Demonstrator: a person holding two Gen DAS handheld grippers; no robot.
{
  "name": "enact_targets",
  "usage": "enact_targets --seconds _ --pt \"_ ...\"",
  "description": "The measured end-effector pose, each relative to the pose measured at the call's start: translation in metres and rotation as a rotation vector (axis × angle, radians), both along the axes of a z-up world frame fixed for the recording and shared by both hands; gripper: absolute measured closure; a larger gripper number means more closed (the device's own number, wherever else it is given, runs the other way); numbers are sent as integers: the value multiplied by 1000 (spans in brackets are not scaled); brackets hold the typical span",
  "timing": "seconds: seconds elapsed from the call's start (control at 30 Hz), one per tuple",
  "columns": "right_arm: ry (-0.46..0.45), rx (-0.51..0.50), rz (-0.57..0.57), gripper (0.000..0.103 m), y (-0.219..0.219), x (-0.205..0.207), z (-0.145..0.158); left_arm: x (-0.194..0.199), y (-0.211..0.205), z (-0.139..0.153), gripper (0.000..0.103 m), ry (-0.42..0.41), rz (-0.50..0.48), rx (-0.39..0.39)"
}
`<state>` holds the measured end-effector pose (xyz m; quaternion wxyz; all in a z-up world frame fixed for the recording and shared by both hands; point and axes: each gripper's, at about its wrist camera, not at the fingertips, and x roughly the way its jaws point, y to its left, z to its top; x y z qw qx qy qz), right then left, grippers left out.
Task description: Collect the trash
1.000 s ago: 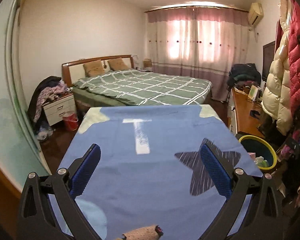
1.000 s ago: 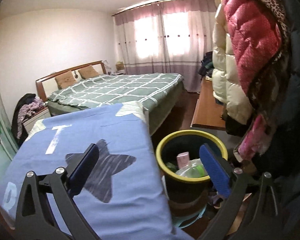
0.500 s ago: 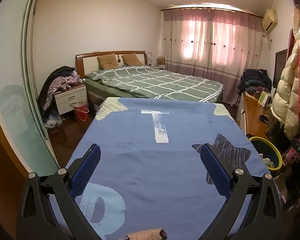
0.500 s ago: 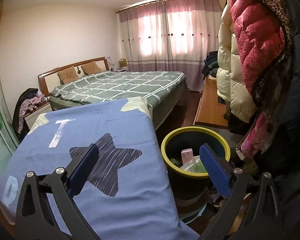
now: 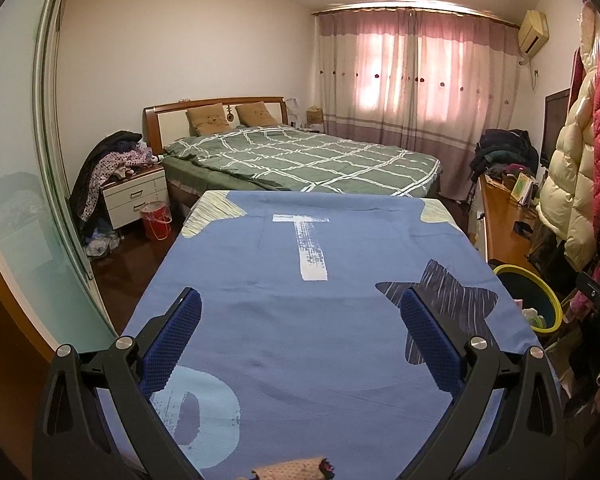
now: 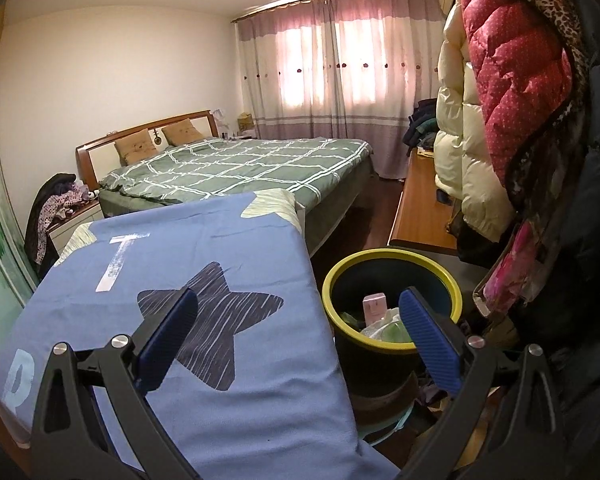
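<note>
2 handheld grippers hover with jaws spread wide and nothing between them over a table draped in a blue cloth point(image 5: 320, 340), printed with a dark star point(image 6: 208, 320) and white letters. Nearest the left gripper point(image 5: 300, 332), a small brownish scrap point(image 5: 296, 470) peeks in at the bottom edge of its view, too cropped to identify; it may be the only loose item on the cloth, which otherwise looks bare. The right gripper point(image 6: 300, 336) straddles the table's right edge, its right finger in front of the yellow-rimmed bin point(image 6: 392, 280) standing on the floor just beside the table. That bin already holds trash: a pink carton point(image 6: 374, 306) and pale crumpled wrappers point(image 6: 384, 326). Beyond the table lie a bed with a green checked quilt point(image 5: 312, 160), a white nightstand point(image 5: 136, 196) heaped with clothes, a red pail point(image 5: 156, 220) on the floor beside it, and curtained windows point(image 5: 412, 76) at the far wall. Padded coats point(image 6: 500, 80) hang on the right. Judged from this, the collecting appears near its end or between pickups. The next move likely calls for finding any remaining litter, perhaps that near scrap, closing 1 gripper on it, and carrying it across to the bin.
</note>
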<state>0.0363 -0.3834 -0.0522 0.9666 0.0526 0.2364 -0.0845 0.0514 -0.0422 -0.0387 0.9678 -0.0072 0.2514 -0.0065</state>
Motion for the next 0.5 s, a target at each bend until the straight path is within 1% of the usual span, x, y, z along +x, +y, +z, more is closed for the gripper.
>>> enact_targets --seconds 0.5 --pt "21 6 10 7 2 6 -6 3 -5 -7 5 13 -8 4"
